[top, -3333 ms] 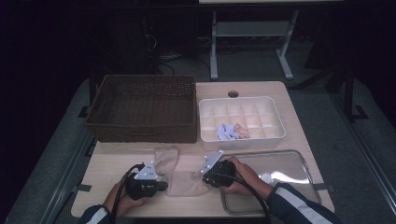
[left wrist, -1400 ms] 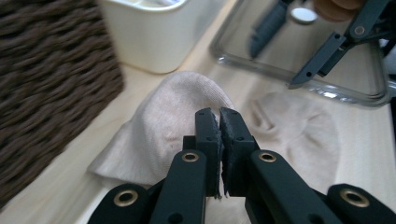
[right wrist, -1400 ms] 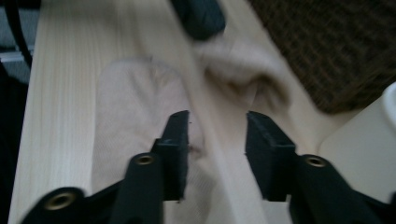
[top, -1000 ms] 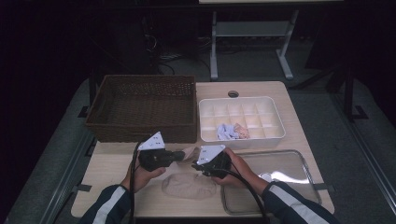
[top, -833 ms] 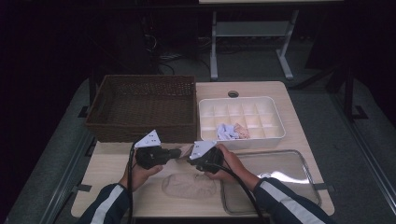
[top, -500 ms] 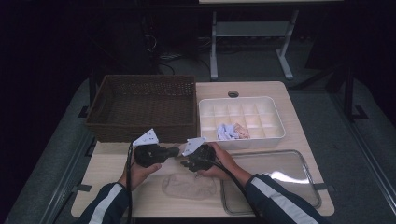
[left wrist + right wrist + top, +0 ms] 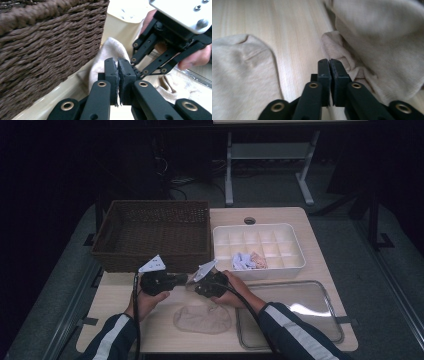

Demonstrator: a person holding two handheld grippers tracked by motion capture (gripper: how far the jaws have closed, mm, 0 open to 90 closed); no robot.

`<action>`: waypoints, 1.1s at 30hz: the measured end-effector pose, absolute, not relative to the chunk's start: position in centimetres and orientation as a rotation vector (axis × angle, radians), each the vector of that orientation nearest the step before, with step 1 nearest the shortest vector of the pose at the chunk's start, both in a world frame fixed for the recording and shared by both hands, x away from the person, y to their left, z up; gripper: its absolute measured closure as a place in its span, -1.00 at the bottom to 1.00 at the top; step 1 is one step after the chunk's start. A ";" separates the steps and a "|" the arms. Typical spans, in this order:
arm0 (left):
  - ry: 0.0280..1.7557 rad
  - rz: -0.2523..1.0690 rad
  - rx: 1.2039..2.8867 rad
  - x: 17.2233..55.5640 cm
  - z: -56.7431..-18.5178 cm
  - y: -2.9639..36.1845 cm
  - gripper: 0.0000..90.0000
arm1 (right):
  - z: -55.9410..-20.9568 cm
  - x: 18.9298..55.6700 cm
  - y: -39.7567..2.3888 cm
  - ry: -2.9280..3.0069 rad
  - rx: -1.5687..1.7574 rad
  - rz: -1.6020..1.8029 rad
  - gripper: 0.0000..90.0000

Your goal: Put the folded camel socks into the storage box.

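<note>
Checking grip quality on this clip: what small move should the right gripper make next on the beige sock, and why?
Probably reopen the right gripper and shift it onto the folded edge of the beige sock. Its jaws have just been closing and stand shut, yet the fold seems to lie beside the pads, not between them.
</note>
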State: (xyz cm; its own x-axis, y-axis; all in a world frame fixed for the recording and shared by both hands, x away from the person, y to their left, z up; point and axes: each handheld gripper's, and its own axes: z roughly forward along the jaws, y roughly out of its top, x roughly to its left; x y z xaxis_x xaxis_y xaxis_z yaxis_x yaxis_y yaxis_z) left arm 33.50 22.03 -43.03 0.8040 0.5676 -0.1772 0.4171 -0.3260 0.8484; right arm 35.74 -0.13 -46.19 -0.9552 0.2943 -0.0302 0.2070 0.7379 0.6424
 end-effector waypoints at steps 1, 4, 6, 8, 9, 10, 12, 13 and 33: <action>0.736 0.200 1.975 33.5 -43.0 22.2 0.93 | -46.1 35.7 -0.3 2.825 0.410 1.016 0.95; 0.758 0.212 1.989 33.6 -43.0 22.4 0.93 | -45.9 35.3 -1.0 2.857 0.377 0.996 0.95; 0.767 0.228 2.009 33.6 -43.2 22.5 0.93 | -45.8 34.9 -1.4 2.873 0.355 0.982 0.95; 0.783 0.234 2.021 33.6 -43.3 22.8 0.93 | -45.8 34.4 -1.9 2.884 0.302 0.967 0.95; 0.785 0.239 2.025 33.6 -43.3 22.9 0.93 | -45.7 34.1 -2.1 2.896 0.283 0.964 0.94; 0.784 0.248 2.041 33.5 -43.4 23.1 0.93 | -45.7 33.9 -2.3 2.906 0.273 0.963 0.94; 0.786 0.250 2.053 33.4 -43.6 23.2 0.93 | -45.7 33.7 -2.6 2.910 0.223 0.963 0.94; 0.787 0.255 2.068 33.4 -43.8 23.3 0.93 | -45.6 33.4 -3.0 2.927 0.168 0.955 0.92; 0.814 0.362 2.084 33.3 -44.0 24.4 0.29 | -44.0 32.4 -4.0 2.768 0.285 1.018 0.81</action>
State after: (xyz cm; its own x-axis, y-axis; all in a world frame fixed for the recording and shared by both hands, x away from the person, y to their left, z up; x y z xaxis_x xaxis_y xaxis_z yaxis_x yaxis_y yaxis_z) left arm 33.26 24.35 -43.98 0.7467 0.6643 -0.0348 0.4192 -0.4292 0.8000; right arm 32.39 -3.99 -44.03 -0.9657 0.2395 -0.1005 0.1173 0.7476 0.6537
